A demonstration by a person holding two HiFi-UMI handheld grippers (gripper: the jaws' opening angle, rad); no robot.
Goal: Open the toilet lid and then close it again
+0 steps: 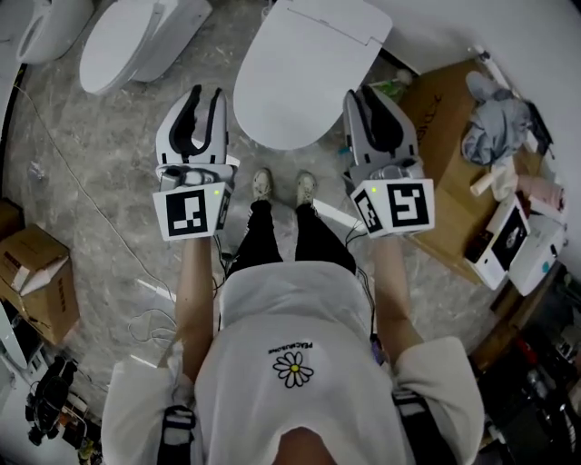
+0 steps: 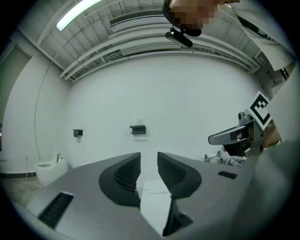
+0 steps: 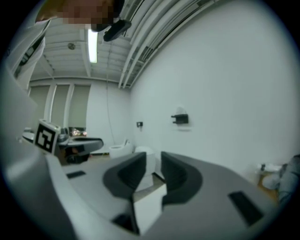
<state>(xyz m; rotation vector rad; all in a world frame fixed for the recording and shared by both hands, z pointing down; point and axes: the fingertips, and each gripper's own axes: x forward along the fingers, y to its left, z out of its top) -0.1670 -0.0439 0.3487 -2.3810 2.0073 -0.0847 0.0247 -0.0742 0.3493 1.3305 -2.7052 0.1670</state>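
Observation:
A white toilet with its lid down stands just beyond the person's shoes in the head view. My left gripper hovers to the left of the lid's front edge, and my right gripper hovers to its right; neither touches it. In the left gripper view the left gripper is open with only the white wall showing in the narrow gap. In the right gripper view the right gripper is also open, and a white toilet shows far off through its gap. Nothing is held.
Two more white toilets stand at the upper left. A cardboard box sits on the floor at the left. A brown board with clothes and boxes lies at the right. Thin cables trail across the floor. A black bracket hangs on the wall.

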